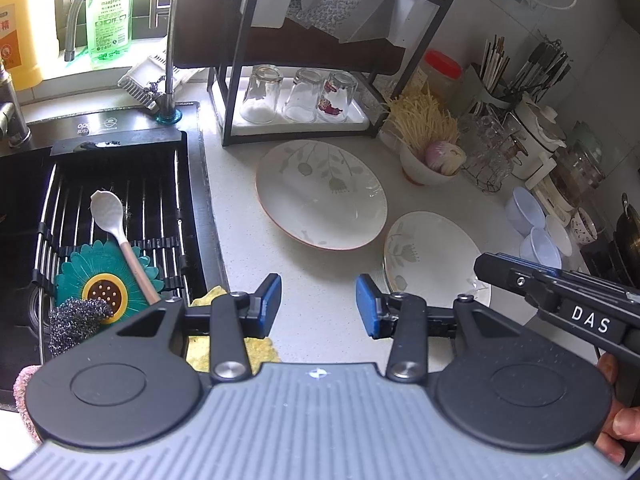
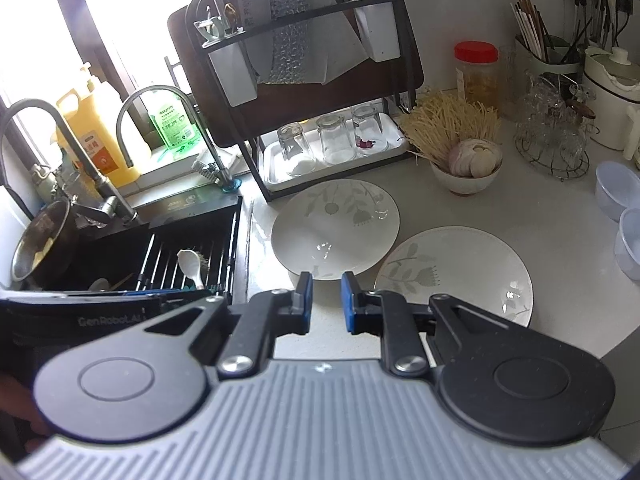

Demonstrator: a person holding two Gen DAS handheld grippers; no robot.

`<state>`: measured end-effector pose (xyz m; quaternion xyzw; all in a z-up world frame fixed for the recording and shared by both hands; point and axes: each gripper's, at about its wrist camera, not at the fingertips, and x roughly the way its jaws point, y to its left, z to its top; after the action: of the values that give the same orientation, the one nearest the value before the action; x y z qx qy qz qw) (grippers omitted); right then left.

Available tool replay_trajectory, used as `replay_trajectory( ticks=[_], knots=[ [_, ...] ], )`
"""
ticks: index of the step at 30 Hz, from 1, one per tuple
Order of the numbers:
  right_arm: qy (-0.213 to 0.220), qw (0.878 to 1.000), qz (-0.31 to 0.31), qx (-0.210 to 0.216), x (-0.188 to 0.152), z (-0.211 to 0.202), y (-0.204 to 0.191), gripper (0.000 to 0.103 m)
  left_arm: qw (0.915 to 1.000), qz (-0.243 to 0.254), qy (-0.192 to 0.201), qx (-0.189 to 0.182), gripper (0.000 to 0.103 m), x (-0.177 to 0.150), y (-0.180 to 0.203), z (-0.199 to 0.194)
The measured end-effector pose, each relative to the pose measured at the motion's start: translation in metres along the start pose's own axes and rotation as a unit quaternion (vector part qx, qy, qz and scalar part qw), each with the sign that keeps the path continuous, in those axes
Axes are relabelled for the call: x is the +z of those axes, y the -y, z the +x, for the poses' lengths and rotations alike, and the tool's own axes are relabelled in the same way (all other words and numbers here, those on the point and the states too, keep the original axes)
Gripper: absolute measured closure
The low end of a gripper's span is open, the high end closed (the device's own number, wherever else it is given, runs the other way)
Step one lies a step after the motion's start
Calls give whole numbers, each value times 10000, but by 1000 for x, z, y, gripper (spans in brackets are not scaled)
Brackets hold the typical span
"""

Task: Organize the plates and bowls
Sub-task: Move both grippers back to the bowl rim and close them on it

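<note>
1. Left gripper: the jaws stand parted with nothing between them, only bare countertop showing in the gap. It hangs over the counter just beside the sink, tilted down.

2. Right gripper: the jaws are drawn nearly together, a narrow slit left, and nothing is gripped. In the left wrist view its closed tip enters at 3 o'clock, over the near plate's rim.

3. Task items: two floral plates lie flat on the counter, side by side and apart. The far plate sits in front of the black dish rack; the near plate lies at its 4 o'clock.

4. Relation to grippers: the far plate's near rim is at 12 o'clock, just beyond the right fingertips; the near plate is at 2 o'clock. From the left gripper, the far plate is at 12 o'clock, the near plate at 2 o'clock.

5. Judgement: both plates lie unstacked beside the rack, likely awaiting sorting. Neither is yet touched. A bowl of noodles and onion and clear plastic bowls stand further right.
</note>
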<state>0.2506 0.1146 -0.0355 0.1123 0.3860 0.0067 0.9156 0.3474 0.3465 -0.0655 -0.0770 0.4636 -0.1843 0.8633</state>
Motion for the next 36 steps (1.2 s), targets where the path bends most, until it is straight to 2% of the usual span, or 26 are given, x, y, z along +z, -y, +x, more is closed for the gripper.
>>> replay_trajectory(
  ticks=[11, 14, 17, 22, 23, 24, 26, 29, 36],
  knots=[
    [-85, 9997, 148, -148, 10, 8, 21, 83, 9997, -206, -97, 63, 56, -1, 4, 11],
    [-78, 9996, 222, -144, 19, 15, 33, 82, 9995, -219, -121, 194, 56, 3, 6, 18],
    [-110, 9995, 279, -117, 29, 29, 47, 82, 9990, -304, -135, 294, 49, 7, 4, 32],
    [-264, 9995, 147, 24, 40, 59, 70, 82, 9962, -550, -289, 611, 49, 13, 2, 67],
    [-309, 9994, 140, 62, 43, 64, 74, 72, 9956, -617, -313, 624, 49, 15, 2, 73],
    [-333, 9993, 134, 81, 46, 69, 79, 53, 9948, -683, -347, 668, 48, 17, 1, 79],
    [-301, 9994, 135, 121, 51, 78, 86, 31, 9937, -756, -341, 759, 47, 22, 2, 88],
    [-391, 9987, 83, 307, 57, 94, 97, 29, 9921, -867, -272, 861, 44, 30, 3, 101],
    [-699, 9950, 123, 709, 67, 138, 119, 29, 9860, -1255, -217, 1079, 43, 39, 1, 127]
  ],
)
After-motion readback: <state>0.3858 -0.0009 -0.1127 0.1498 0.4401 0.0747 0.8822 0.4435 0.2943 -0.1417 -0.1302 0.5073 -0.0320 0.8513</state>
